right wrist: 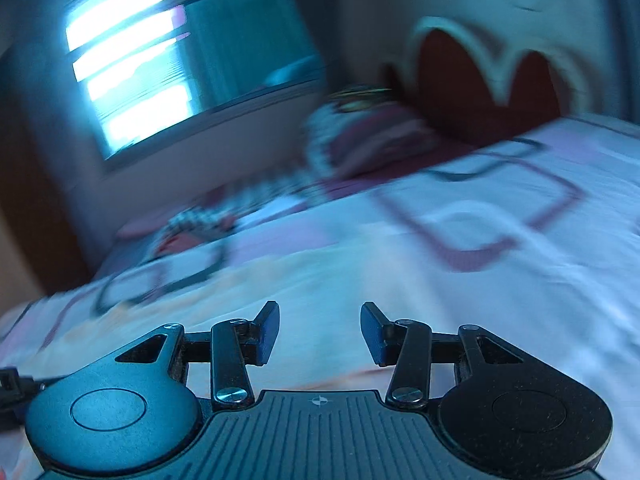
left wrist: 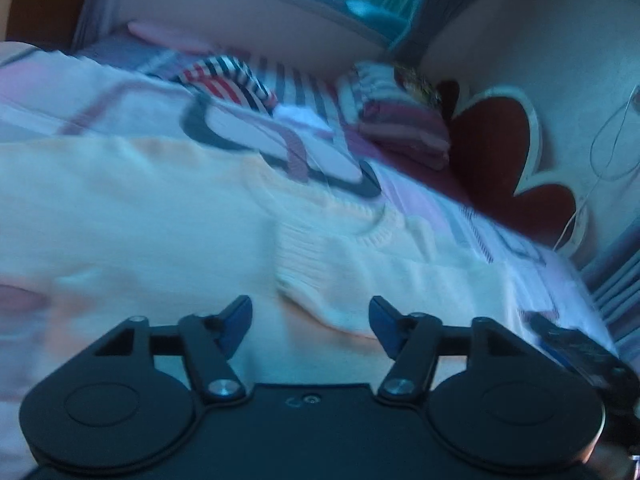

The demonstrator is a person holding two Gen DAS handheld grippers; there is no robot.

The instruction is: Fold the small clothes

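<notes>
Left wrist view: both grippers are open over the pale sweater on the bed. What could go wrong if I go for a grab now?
1. The left gripper sits over the sweater near its ribbed cuff; a deep pinch might also catch the bedsheet underneath.
2. Both views are motion-blurred, so aim may be off.
3. The right gripper seems near the sweater's edge and could close on sheet alone.

The pale sweater (left wrist: 168, 208) is soft ribbed knit (cuff at twelve o'clock from the pads); the left gripper (left wrist: 310, 322) looks matt black plastic with shiny metal screws.
</notes>
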